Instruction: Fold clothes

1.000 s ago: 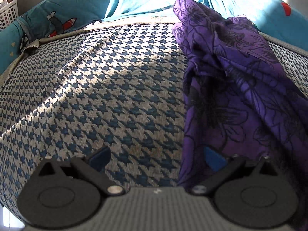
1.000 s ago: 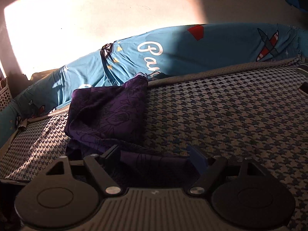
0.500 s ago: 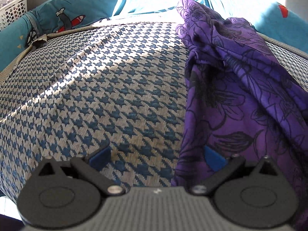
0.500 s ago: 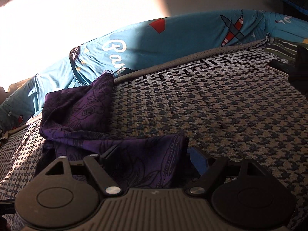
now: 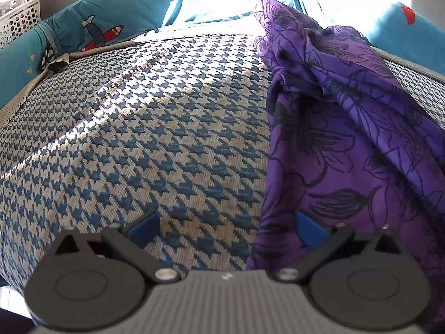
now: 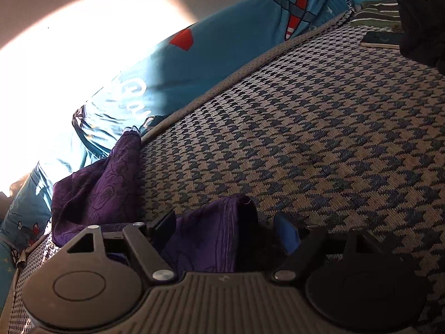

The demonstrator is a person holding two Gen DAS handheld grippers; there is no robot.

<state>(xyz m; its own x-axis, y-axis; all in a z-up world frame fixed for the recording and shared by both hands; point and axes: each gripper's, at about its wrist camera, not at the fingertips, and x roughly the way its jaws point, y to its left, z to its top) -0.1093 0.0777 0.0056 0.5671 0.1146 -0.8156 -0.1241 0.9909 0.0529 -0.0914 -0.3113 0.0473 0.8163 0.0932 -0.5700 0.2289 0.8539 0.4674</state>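
A purple floral garment [image 5: 347, 139] lies crumpled on a bed covered by a blue-and-beige houndstooth bedspread [image 5: 153, 139]; all places below are given relative to that garment.

In the left wrist view the garment takes up the right side, rising in a bunched ridge toward the teal bedding printed with planes [image 5: 91, 27] behind it. The left gripper [image 5: 226, 228] hovers at the garment's near left edge with its jaws apart: one blue pad sits over bare bedspread left of the cloth, the other sits over the purple fabric, and the cloth's edge runs between them. Nothing is pinched. A white perforated basket [image 5: 19, 19] stands far off to the garment's left, past the bed's corner.

In the right wrist view the right gripper [image 6: 225, 231] has a folded corner of the garment [image 6: 211, 236] between its jaws, which have just been closing; a gap shows between the fabric and the blue pad, so the cloth is not clamped. The rest of the garment [image 6: 97, 189] lies piled to the left. A phone [image 6: 381, 40] and dark clothing [image 6: 422, 25] lie well apart, on the far right of the bedspread.
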